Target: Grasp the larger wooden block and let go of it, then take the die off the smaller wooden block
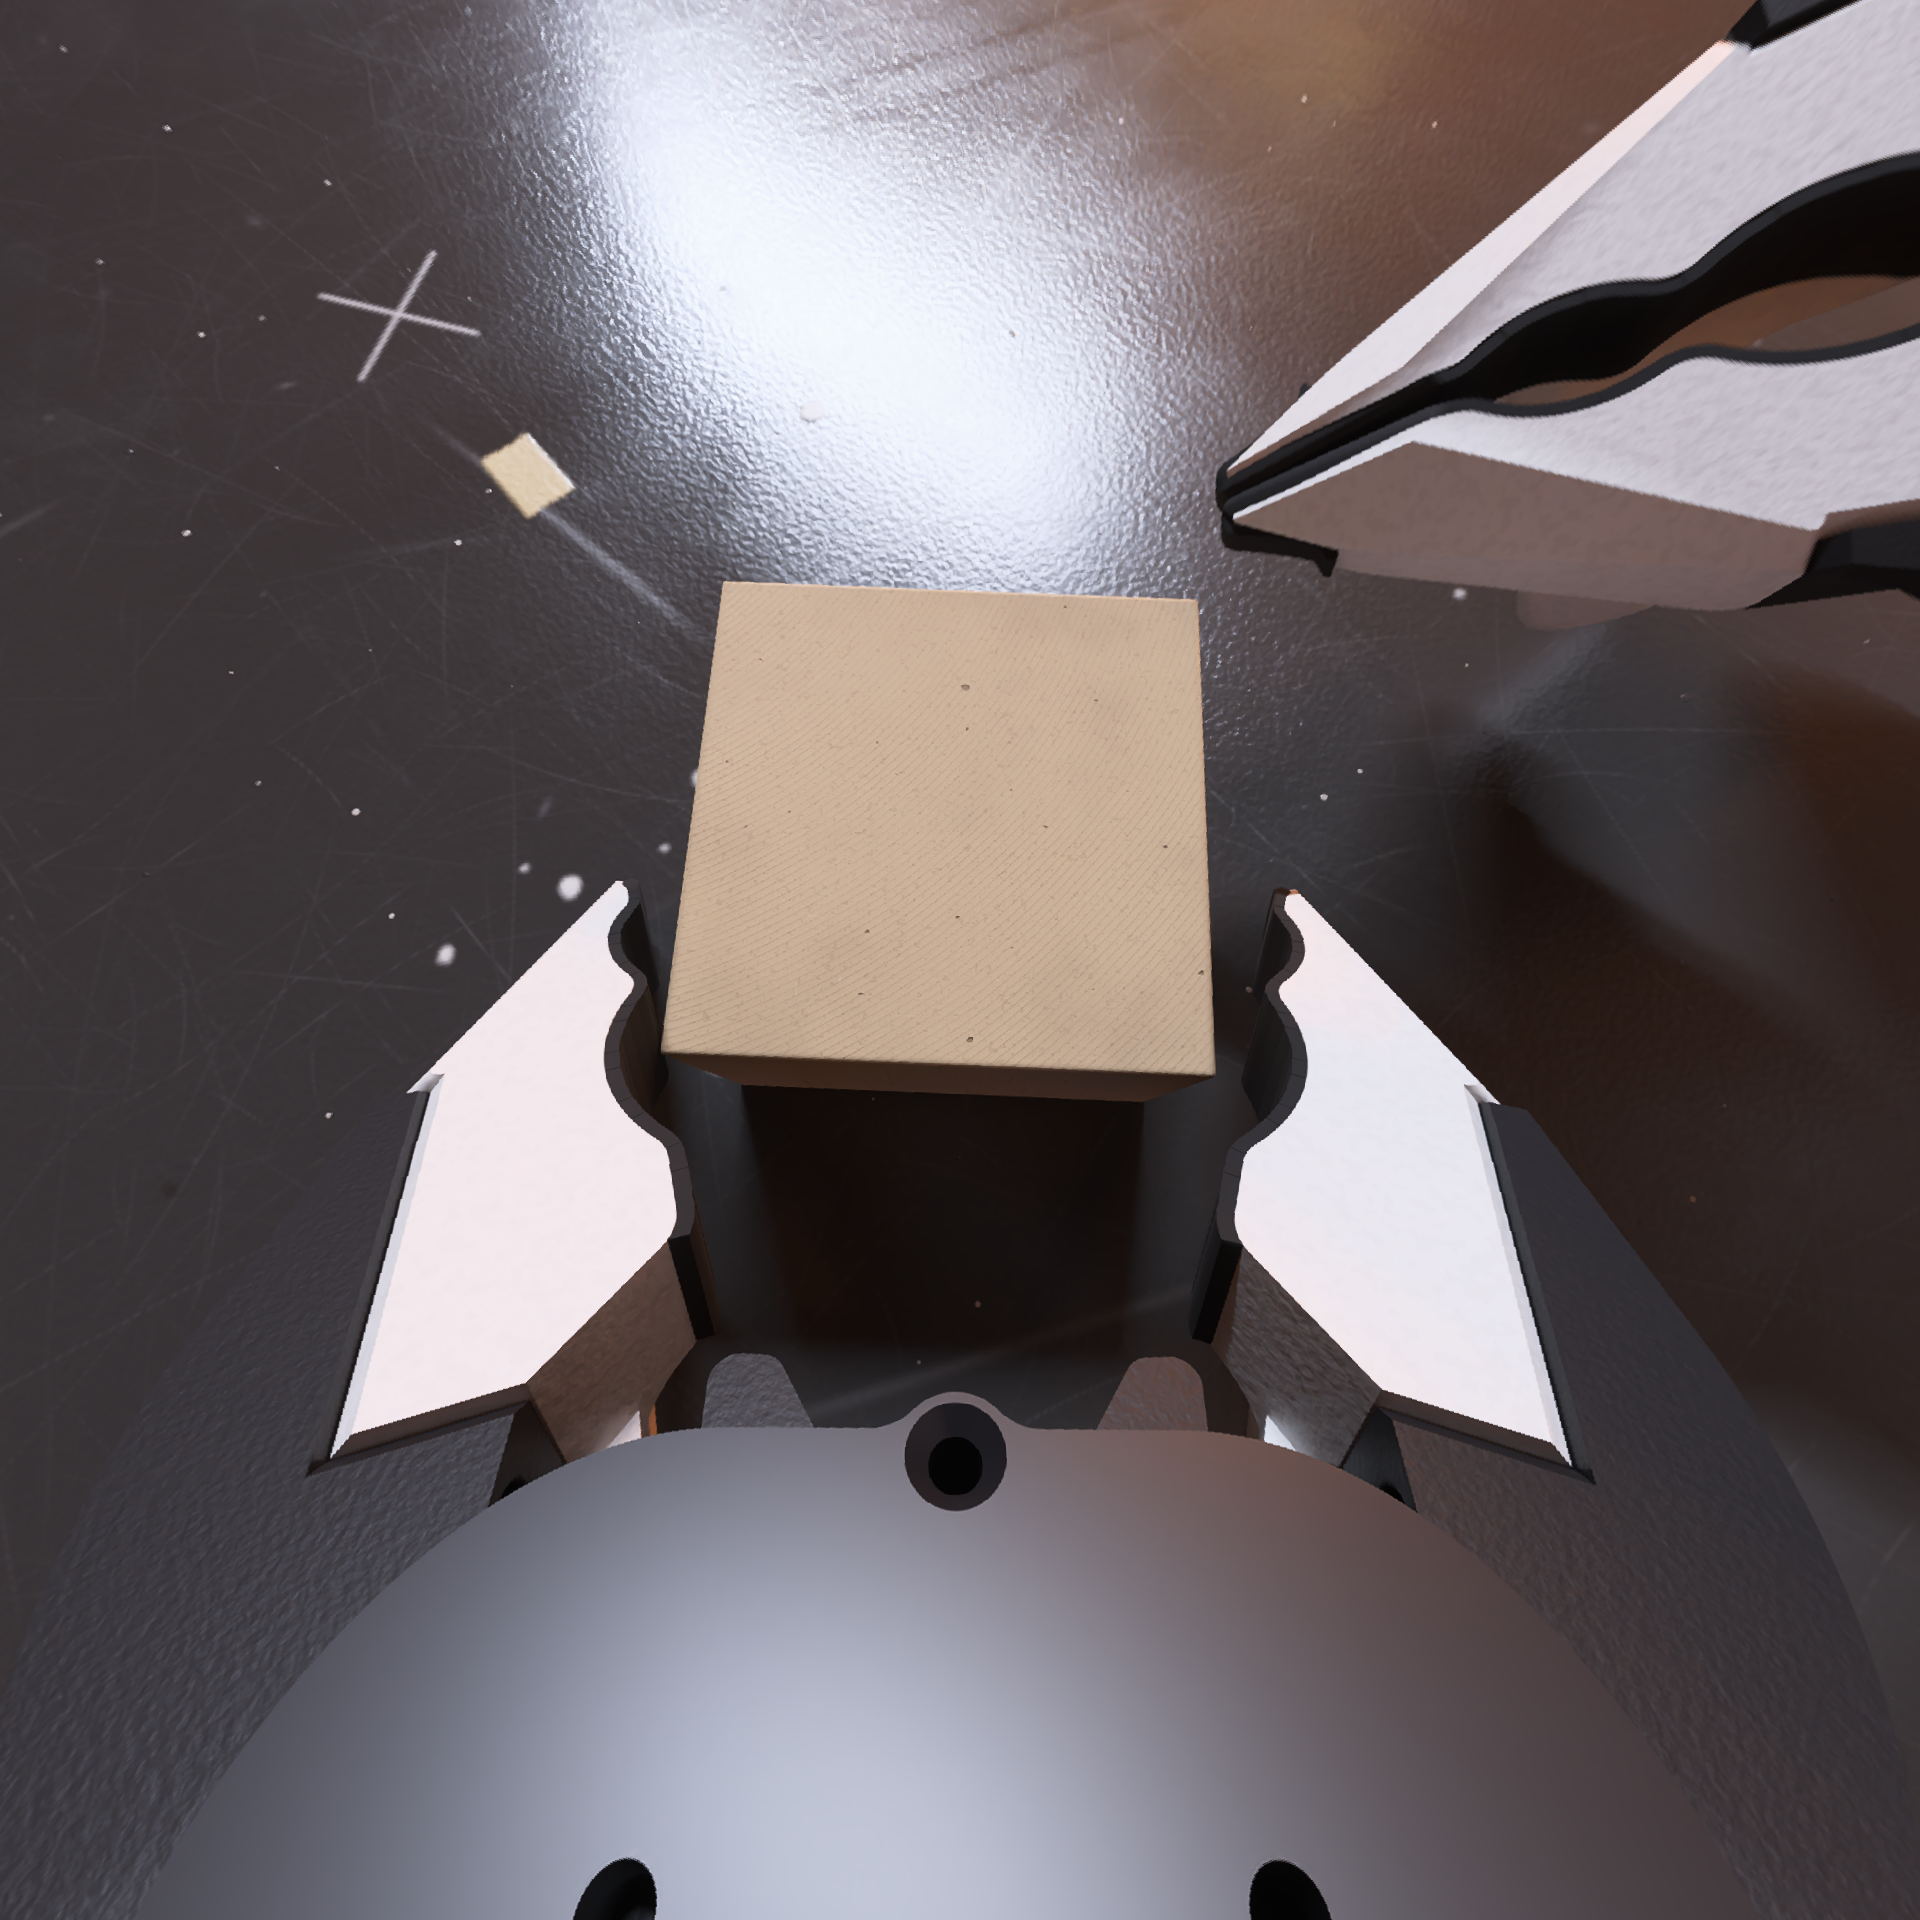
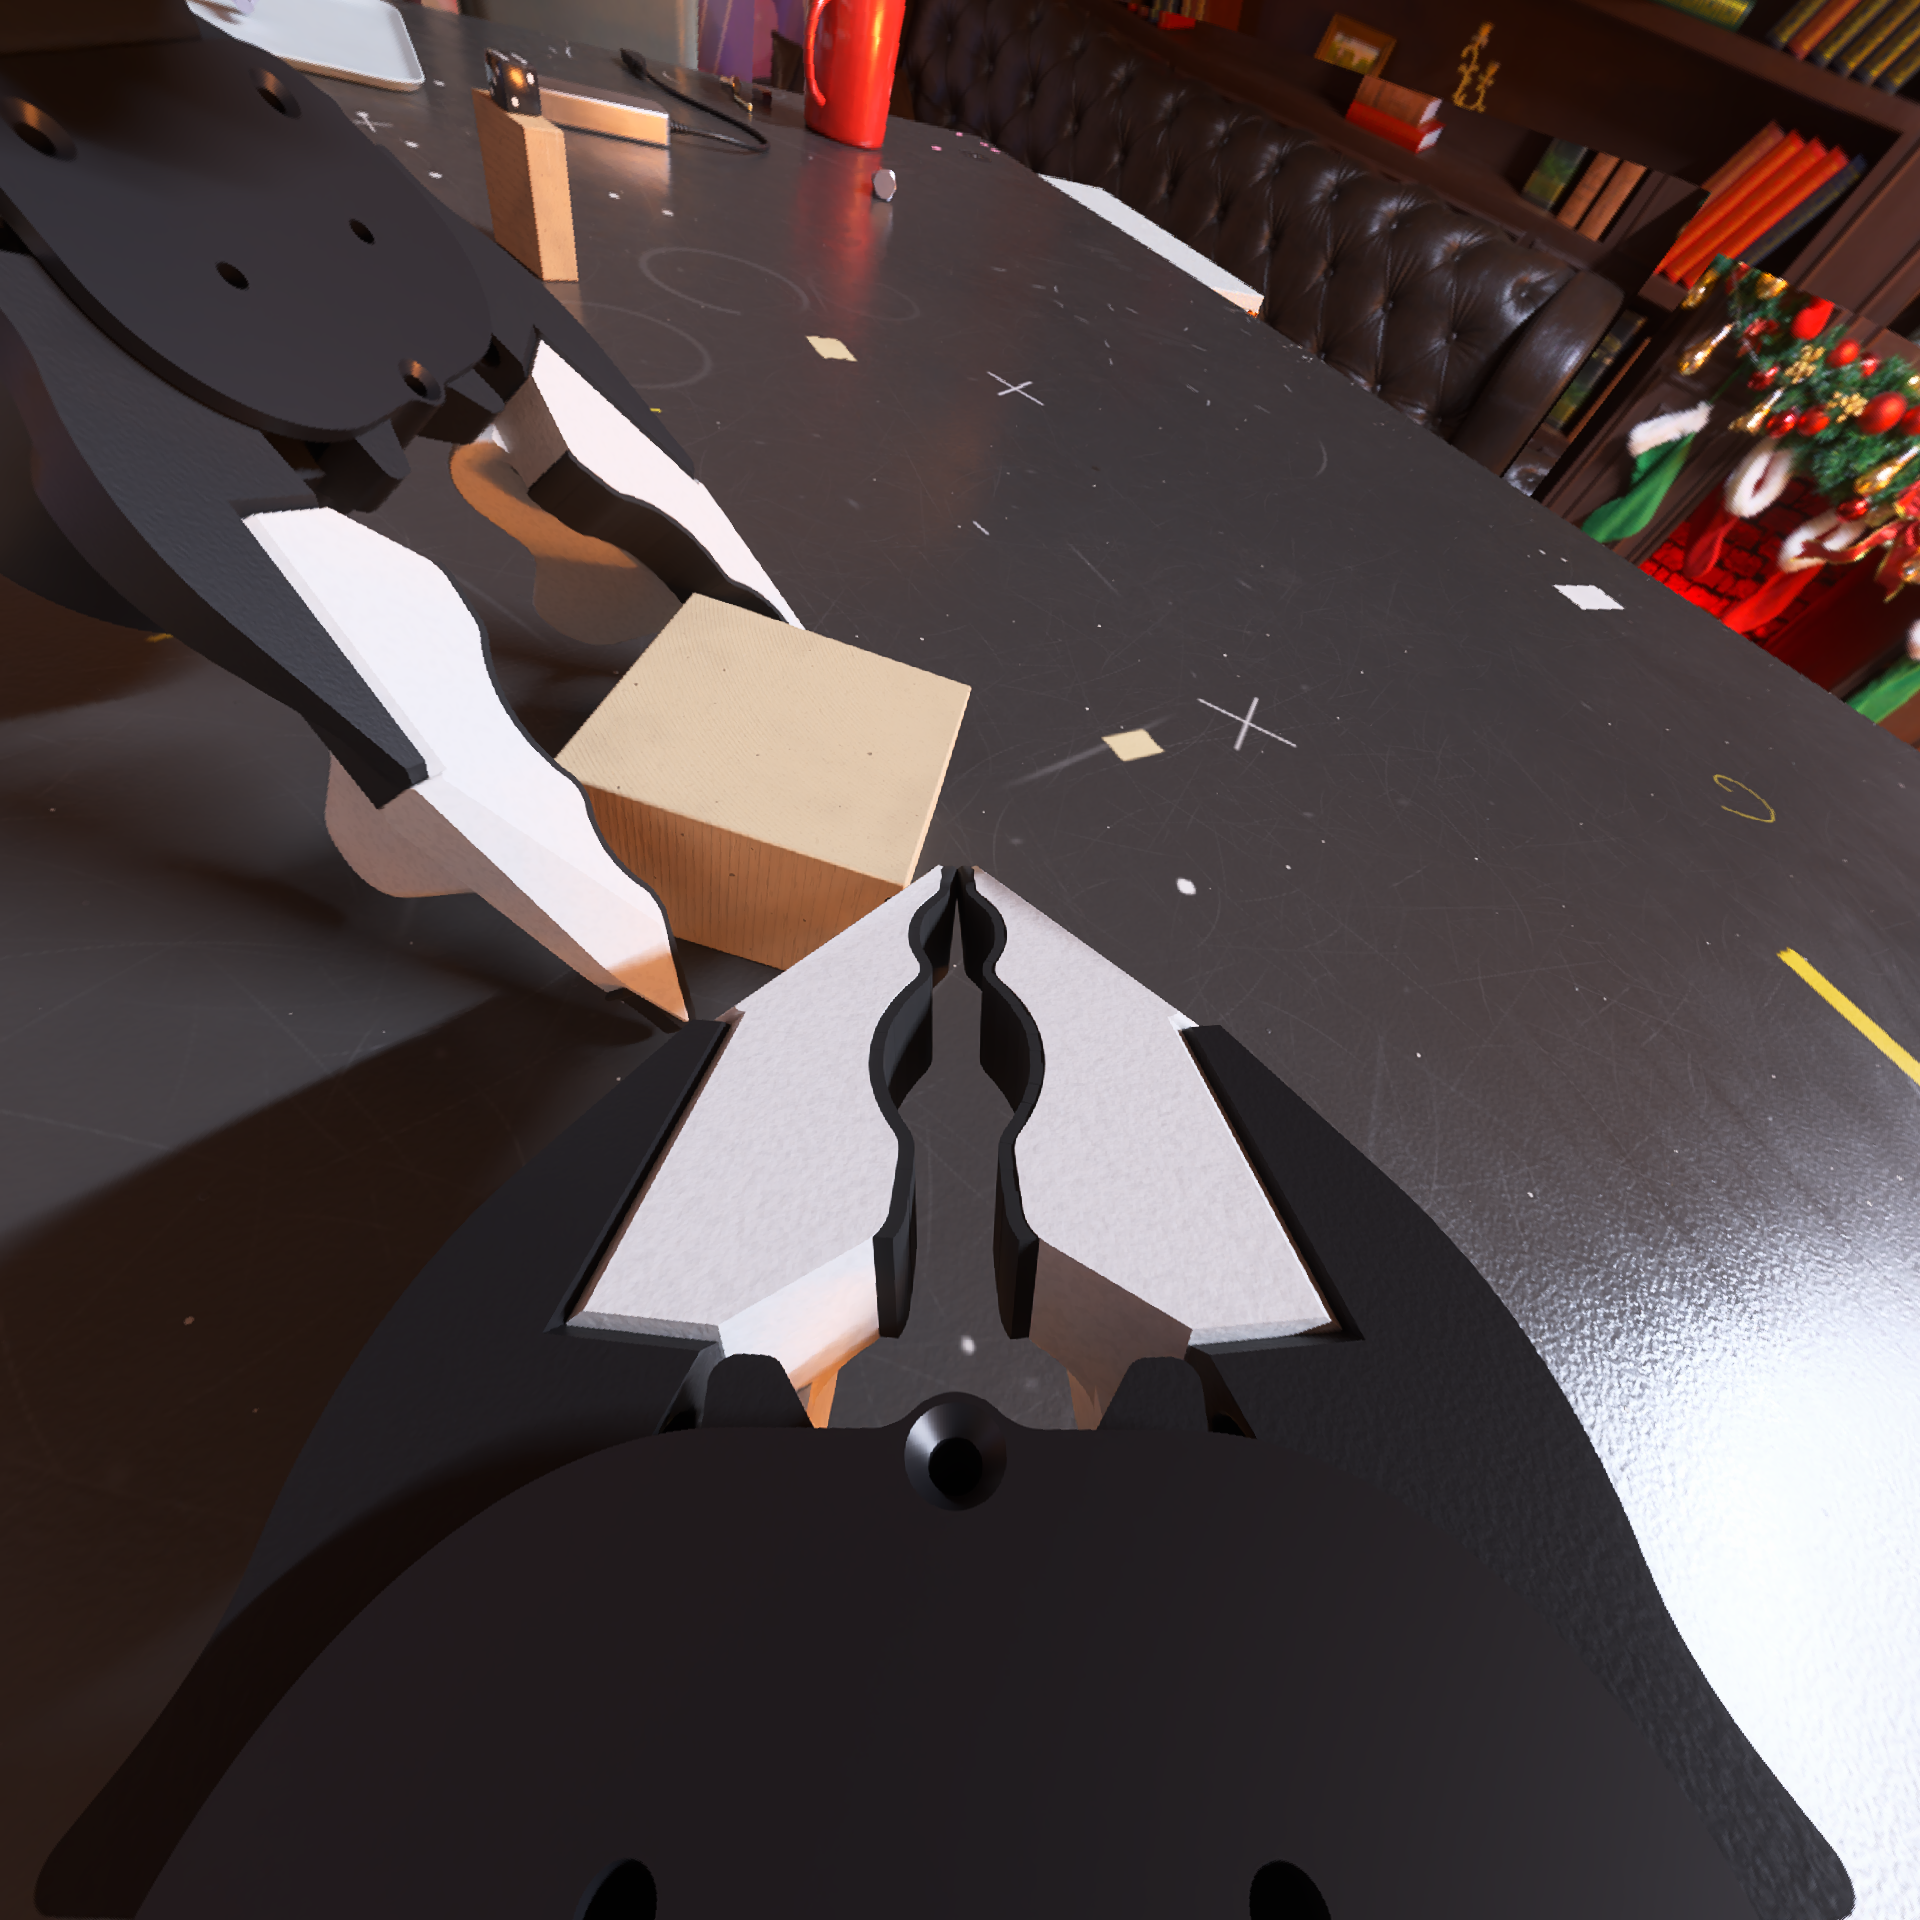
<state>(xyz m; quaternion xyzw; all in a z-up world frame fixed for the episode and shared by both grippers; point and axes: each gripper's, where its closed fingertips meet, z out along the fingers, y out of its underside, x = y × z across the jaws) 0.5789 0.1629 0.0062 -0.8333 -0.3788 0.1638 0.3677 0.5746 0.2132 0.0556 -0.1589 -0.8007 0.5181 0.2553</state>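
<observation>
The larger wooden block (image 1: 940,831) is a pale cube standing on the dark table (image 1: 312,727). My left gripper (image 1: 956,899) is open, with one finger on each side of the block's near part and a narrow gap at each side. In the right wrist view the block (image 2: 769,748) sits between the left gripper's fingers (image 2: 732,810). My right gripper (image 2: 956,873) is shut and empty, its tips just off the block's near corner; it also shows in the left wrist view (image 1: 1231,499). The smaller, tall wooden block (image 2: 535,197) stands far back with a dark die (image 2: 511,81) on top.
A red mug (image 2: 852,62), a flat silver device with a cable (image 2: 613,114), a white tray (image 2: 332,42) and a small grey nut (image 2: 883,185) lie at the table's far end. A white sheet (image 2: 1153,239) is at the far right edge. A leather sofa (image 2: 1403,270) stands beyond.
</observation>
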